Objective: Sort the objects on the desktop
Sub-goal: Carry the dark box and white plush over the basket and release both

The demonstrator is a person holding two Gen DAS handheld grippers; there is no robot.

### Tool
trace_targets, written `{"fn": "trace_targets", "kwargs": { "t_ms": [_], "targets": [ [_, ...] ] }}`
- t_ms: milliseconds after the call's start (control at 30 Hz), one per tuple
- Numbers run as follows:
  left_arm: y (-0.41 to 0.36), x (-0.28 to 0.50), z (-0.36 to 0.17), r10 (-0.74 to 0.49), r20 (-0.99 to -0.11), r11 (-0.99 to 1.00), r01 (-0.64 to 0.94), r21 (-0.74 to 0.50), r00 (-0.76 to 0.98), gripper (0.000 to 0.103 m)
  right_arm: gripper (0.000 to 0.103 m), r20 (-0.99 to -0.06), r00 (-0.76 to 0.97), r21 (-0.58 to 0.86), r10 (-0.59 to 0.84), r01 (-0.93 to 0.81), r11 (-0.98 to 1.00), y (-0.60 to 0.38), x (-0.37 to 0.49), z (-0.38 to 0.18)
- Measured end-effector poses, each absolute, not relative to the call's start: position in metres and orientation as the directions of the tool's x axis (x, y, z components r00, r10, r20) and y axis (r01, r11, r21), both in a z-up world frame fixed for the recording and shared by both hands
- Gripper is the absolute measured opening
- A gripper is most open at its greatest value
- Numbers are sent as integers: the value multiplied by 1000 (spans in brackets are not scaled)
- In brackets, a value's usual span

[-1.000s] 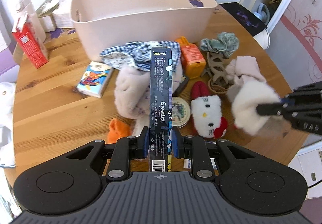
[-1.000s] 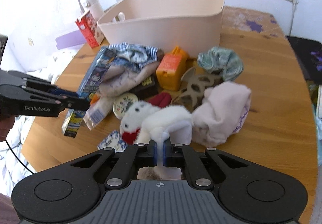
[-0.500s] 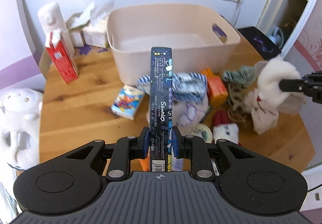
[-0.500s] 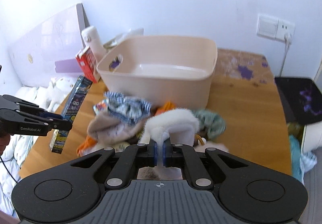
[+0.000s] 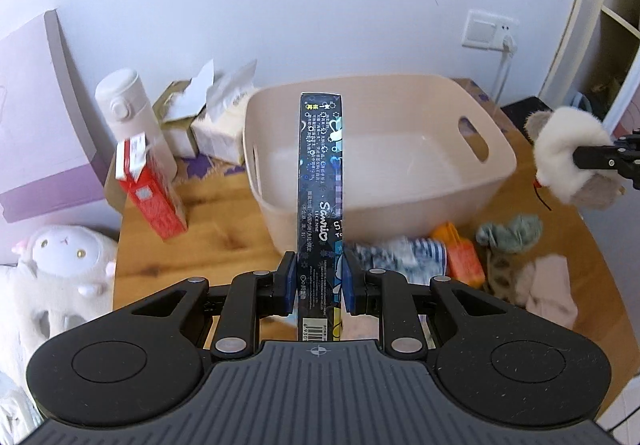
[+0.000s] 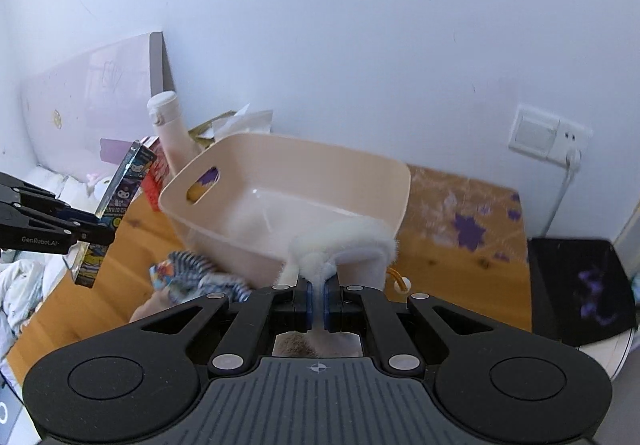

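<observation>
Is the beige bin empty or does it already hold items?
Empty: both wrist views show the beige bin's bare pale floor, with nothing lying inside.

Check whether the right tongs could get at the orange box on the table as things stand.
Probably not yet. The right tongs are shut on the white plush toy, so no free grip. The orange box itself lies exposed beside the beige bin, with striped cloth against one side.

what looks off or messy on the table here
The red carton left of the beige bin has its top torn open. Tissue boxes behind it are ragged. Clothes, including a striped cloth and a green scrunchie, lie heaped in front of the empty bin.
</observation>
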State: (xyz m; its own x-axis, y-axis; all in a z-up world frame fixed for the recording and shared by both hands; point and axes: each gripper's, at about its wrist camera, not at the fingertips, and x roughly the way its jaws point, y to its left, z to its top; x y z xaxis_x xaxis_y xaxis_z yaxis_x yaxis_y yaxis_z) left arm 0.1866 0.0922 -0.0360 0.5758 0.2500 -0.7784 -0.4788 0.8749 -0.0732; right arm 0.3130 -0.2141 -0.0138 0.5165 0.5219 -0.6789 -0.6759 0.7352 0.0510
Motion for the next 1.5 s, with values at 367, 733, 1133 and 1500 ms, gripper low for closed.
{"fn": "trace_targets", "kwargs": {
  "t_ms": [367,733,1133,1500],
  "targets": [
    [109,256,-26,316,-770,873,-488,6,555,23,5,-656,525,32,542,-699,715,-189,367,-13],
    [124,332,-62,323,-824,877,-473,77,465,23,5,-699,479,46,532,-711,701,-157,408,-43],
    [137,357,-112,285,-894,878,-469,98,347,23,6,-803,356,41,477,-767,641,-123,418,-94],
    [136,340,-104,272,-880,873,-485,56,388,65,56,-820,346,46,457,-755,655,-130,398,-103]
  ]
}}
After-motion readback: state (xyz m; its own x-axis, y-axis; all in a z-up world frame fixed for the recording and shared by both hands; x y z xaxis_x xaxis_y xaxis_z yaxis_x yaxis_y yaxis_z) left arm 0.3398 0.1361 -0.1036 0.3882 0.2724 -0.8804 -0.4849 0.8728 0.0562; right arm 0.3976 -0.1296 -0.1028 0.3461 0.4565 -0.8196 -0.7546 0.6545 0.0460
